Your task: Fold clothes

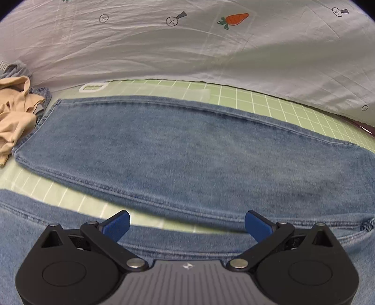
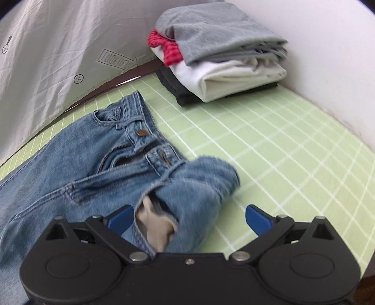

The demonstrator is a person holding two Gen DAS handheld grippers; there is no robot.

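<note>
Item: jeans (image 2: 98,164), spread lengthwise along the mat's (image 2: 269,145) back edge so the legs can be folded. Your left gripper (image 1: 187,224) hangs wide open, empty, over the near leg; your right gripper (image 2: 188,217), equally wide and empty, straddles the bunched waistband. Folded stack (image 2: 222,56): far right corner, kept clear.

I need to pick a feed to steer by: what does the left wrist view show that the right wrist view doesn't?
Only the left wrist view shows the jeans' legs lying flat, a crumpled beige garment by the hem, and a carrot print on the grey sheet. Only the right wrist view shows the waistband with button and open fly, a bunched hip fold, and a folded stack. Both share the jeans, the green grid mat, the sheet, and an open claw: left claw, right claw.
</note>
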